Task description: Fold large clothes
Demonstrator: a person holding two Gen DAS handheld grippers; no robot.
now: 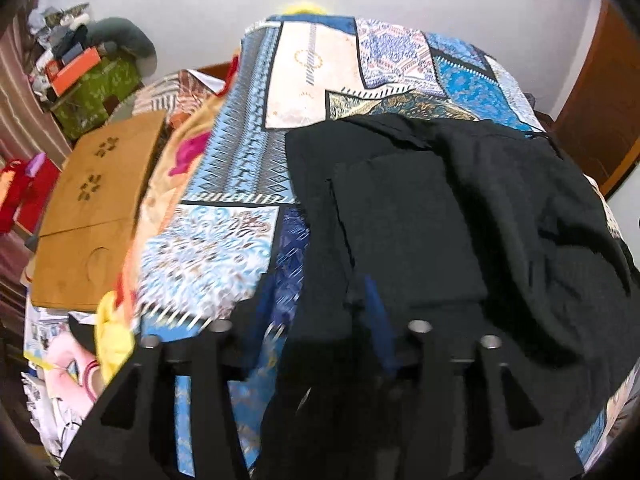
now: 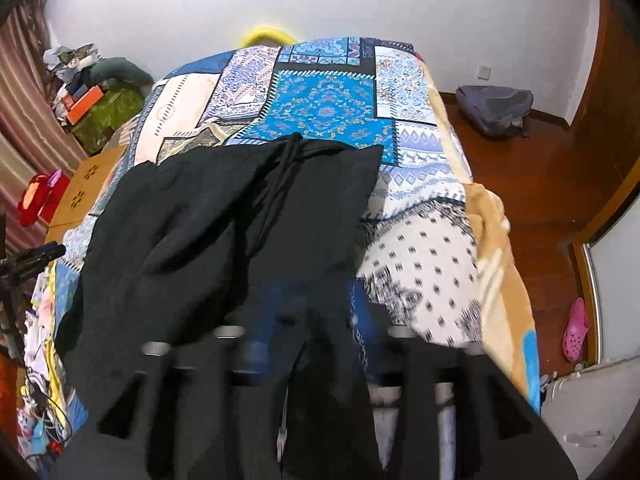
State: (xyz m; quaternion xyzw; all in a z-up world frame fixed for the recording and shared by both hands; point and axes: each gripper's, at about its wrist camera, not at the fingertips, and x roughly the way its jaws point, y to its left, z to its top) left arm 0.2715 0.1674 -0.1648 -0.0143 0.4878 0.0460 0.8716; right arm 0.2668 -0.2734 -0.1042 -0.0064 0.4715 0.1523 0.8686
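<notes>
Wooden board [image 1: 96, 216] far left, beside the bed. Black clothes [image 1: 440, 216] spread on the patchwork blanket [image 1: 224, 248], near edge. Left claw [image 1: 320, 312] half open, holding nothing. Right claw [image 2: 316, 320] half open, empty too.

A large black fabric garment [image 1: 460, 216] lies rumpled on the blue patchwork-patterned bedspread [image 1: 256, 152], a squarish folded panel uppermost. The left gripper [image 1: 316, 308] (black fingers parted) hangs over the garment's near edge. Left of the bedspread sits a tan wooden board [image 1: 96, 216].
</notes>
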